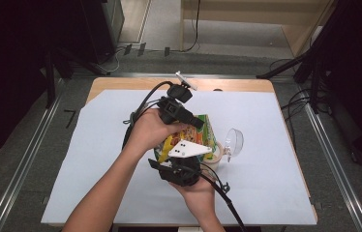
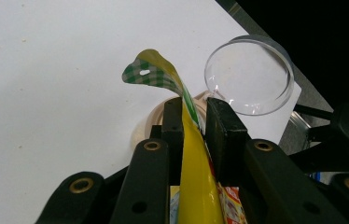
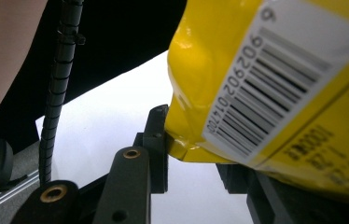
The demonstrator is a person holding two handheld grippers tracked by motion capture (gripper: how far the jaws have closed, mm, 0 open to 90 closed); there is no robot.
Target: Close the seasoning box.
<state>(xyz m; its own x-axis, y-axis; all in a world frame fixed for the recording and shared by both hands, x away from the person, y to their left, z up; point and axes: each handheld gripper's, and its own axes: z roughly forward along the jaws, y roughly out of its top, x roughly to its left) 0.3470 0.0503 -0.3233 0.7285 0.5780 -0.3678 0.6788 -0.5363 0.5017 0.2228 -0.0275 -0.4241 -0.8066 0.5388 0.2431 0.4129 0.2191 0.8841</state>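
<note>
Seen from the high view, both forearms come in from the bottom edge and meet over the middle of the white sheet [image 1: 97, 159] that covers the table. The left hand [image 1: 150, 129] wraps the left gripper [image 1: 196, 122], which points to the right, and the right hand [image 1: 199, 191] cups the right gripper [image 1: 188, 162] from below, its grey plate facing up. Between them they hold a yellow snack bag [image 1: 203, 133] just above the sheet. In the left gripper view the jaws are pressed onto the bag [image 2: 196, 177] near its top, with the green checked flap [image 2: 151, 72] curling up past the tips. In the right gripper view the jaws pinch the lower corner of the bag [image 3: 200, 84], just beside its barcode label [image 3: 275, 79]. Right of the bag a clear glass jar [image 1: 215, 157] stands on the sheet with its round lid [image 1: 233, 142] swung open and tilted; in the left gripper view the lid [image 2: 247, 74] shows beyond the jaws and the jar's rim [image 2: 151, 116] lies just behind the bag. What the jar holds cannot be told
</note>
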